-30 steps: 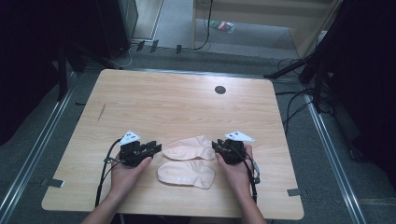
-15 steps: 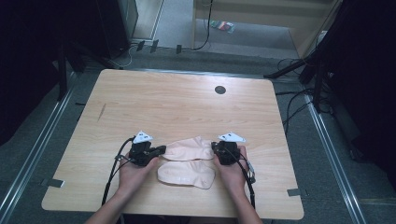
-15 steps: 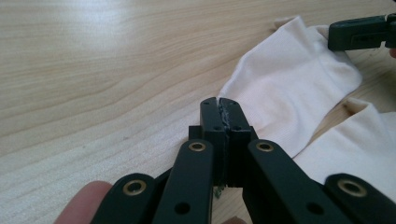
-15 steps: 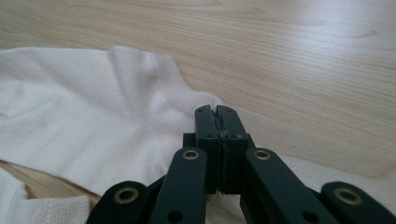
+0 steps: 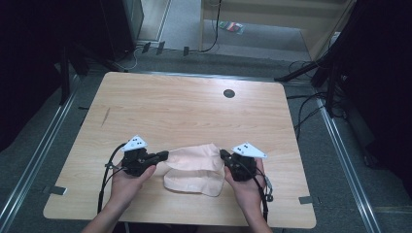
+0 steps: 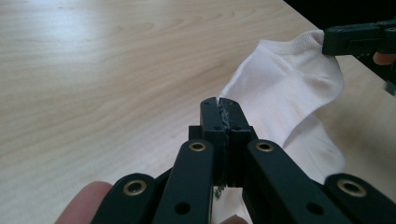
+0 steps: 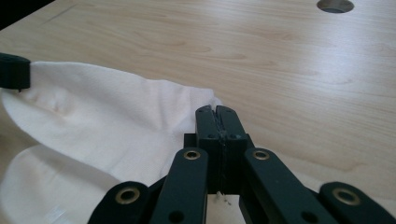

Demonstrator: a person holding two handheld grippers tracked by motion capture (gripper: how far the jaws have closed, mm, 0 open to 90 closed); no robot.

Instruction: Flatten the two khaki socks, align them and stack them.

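High view, taken from above the near edge, had the person's two hands low on the table (image 5: 194, 104), each with a gripper pinched on one end of the upper sock (image 5: 193, 156). A second earlier both socks had lain flat, side by side. Now the upper one was stretched between the left gripper (image 5: 165, 155) and the right gripper (image 5: 223, 154) and hung partly over the lower sock (image 5: 192, 182), which was still flat on the wood nearer the person. Both grippers had also drawn in toward the cloth. I judged the grasp was made and the lift begun, so the next thing would be laying one sock squarely on the other or folding them as a pair.

Left gripper view showed what the overhead picture could not: the left gripper (image 6: 218, 103) had its jaws pressed tight together with white fabric running out from between them, and the sock (image 6: 285, 88) rose clear of the table toward the right gripper (image 6: 359, 39) at its far cuff. Right gripper view gave the same from the other end, the right gripper (image 7: 217, 111) clamped shut on the sock (image 7: 102, 116), the tip of the left gripper (image 7: 14, 71) on its far end, and beyond them a round hole (image 7: 335, 4) in the tabletop.
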